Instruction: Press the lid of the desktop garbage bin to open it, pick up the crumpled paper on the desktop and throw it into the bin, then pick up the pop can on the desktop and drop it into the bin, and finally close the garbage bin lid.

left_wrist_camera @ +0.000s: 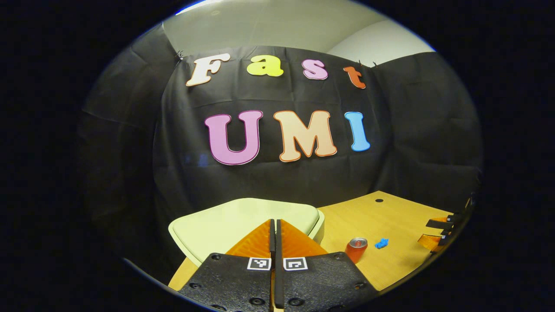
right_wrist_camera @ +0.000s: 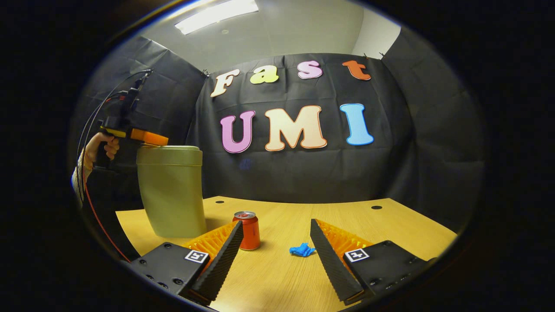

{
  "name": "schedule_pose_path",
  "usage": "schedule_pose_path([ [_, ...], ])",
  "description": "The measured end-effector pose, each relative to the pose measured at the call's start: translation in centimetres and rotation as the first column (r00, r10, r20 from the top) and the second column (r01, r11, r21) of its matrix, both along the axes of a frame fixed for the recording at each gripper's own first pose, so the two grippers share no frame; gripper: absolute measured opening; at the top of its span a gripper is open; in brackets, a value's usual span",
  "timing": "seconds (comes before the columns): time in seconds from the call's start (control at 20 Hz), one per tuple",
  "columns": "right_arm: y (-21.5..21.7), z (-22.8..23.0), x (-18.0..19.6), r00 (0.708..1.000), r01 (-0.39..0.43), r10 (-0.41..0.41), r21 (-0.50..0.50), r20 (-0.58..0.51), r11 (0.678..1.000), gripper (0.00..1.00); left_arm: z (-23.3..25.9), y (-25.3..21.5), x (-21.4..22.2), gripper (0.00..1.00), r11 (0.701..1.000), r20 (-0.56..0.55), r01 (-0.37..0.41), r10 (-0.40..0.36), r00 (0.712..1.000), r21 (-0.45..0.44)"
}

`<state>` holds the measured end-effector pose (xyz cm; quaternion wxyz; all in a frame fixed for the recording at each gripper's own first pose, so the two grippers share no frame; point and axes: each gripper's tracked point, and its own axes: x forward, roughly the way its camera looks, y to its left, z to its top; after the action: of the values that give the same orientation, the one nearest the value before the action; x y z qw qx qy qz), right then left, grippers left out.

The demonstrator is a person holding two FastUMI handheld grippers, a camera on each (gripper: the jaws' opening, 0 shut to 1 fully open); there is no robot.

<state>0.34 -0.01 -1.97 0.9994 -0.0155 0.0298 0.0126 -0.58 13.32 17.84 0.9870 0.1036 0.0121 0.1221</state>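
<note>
A pale green bin point(right_wrist_camera: 171, 190) stands upright at the table's left with its lid point(left_wrist_camera: 243, 221) down. My left gripper point(left_wrist_camera: 275, 223) is shut with nothing in it, its tips over the lid's middle. From the right gripper view, the left gripper point(right_wrist_camera: 147, 138) sits level at the lid's top, held by a hand point(right_wrist_camera: 102, 147); whether it touches the lid I cannot tell. A red pop can point(right_wrist_camera: 247, 229) stands upright right of the bin. The blue crumpled paper point(right_wrist_camera: 302, 250) lies just right of the can. My right gripper point(right_wrist_camera: 275, 224) is open, low over the table, short of both.
The wooden table point(right_wrist_camera: 390, 225) has small dark holes near its back edge point(right_wrist_camera: 376, 207). Black cloth walls close in behind and on both sides. In the left gripper view, the can point(left_wrist_camera: 356, 249), the paper point(left_wrist_camera: 381, 243) and my right gripper point(left_wrist_camera: 442, 232) lie to the right.
</note>
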Motion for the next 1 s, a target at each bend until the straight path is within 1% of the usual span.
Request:
schedule_pose_path([
  [0.15, 0.1, -0.3, 0.3, 1.000, 0.000, 0.000, -0.003, -0.006, 1.000, 0.98, 2.7, -1.6, 0.3, 0.00, 0.999, 0.060, 0.019, -0.021, 0.998, 0.041],
  [0.3, 0.2, -0.7, 0.3, 1.000, 0.000, 0.000, 0.005, -0.015, 1.000, 0.98, 5.1, -4.5, 0.7, 0.00, 0.994, 0.119, 0.068, -0.078, 0.990, 0.084],
  [0.4, 0.2, -1.0, 0.4, 1.000, -0.002, 0.002, 0.006, -0.024, 1.000, 0.98, 5.4, -6.5, 1.1, 0.00, 0.990, 0.134, 0.109, -0.120, 0.984, 0.090],
  [0.45, 0.3, -1.1, 0.3, 1.000, -0.003, 0.004, 0.009, -0.029, 1.000, 0.98, 5.2, -7.4, 1.4, 0.00, 0.989, 0.135, 0.130, -0.139, 0.981, 0.076],
  [0.55, 0.1, -0.8, 0.4, 1.000, -0.003, 0.003, 0.015, -0.024, 1.000, 0.98, 3.9, -9.1, 1.7, 0.00, 0.983, 0.129, 0.178, -0.181, 0.975, 0.036],
  [0.65, -0.2, -0.6, 0.3, 1.000, 0.004, -0.004, 0.016, -0.018, 1.000, 0.98, 1.9, -10.0, 1.9, 0.00, 0.978, 0.119, 0.207, -0.206, 0.971, 0.004],
  [0.85, -0.5, -0.8, 0.4, 1.000, 0.013, -0.013, 0.036, -0.017, 0.999, 0.98, -4.4, -10.8, 1.6, 0.00, 0.975, 0.086, 0.219, -0.215, 0.973, -0.034],
  [1.0, -0.6, -1.2, 0.5, 1.000, 0.016, -0.015, 0.031, -0.026, 0.999, 0.97, -9.4, -11.2, 1.3, 0.00, 0.971, 0.062, 0.227, -0.223, 0.973, -0.069],
])
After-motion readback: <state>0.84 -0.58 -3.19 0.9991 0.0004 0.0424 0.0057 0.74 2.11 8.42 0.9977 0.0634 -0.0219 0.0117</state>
